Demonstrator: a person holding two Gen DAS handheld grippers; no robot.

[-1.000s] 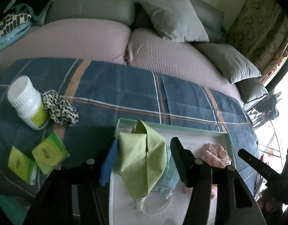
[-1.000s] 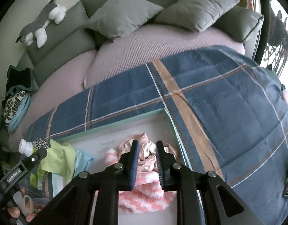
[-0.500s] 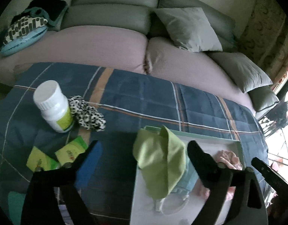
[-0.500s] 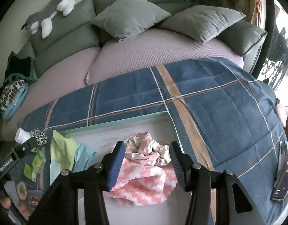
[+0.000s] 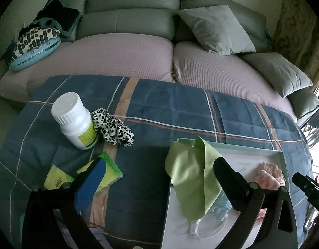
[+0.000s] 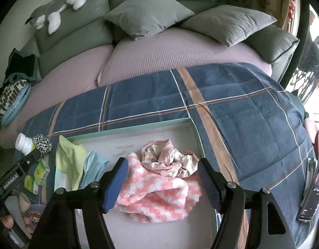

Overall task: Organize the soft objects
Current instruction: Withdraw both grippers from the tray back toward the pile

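Both the left gripper (image 5: 157,176) and right gripper (image 6: 161,176) have jaws spread wide, holding nothing; the green cloth (image 5: 190,176) drapes lengthwise over the tray's (image 6: 126,131) left edge.

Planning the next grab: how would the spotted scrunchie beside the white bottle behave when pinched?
The spotted scrunchie looks like ruffled, bunched fabric, so probably floppy, light and easy to compress. It sits against the white bottle, so dragging it might nudge that upright bottle.

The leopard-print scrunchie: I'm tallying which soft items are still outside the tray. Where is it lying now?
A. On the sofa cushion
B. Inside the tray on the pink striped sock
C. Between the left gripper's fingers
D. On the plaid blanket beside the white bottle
D: the leopard-print scrunchie lies on the plaid blanket against the white bottle, outside the tray; the left gripper is open and empty.
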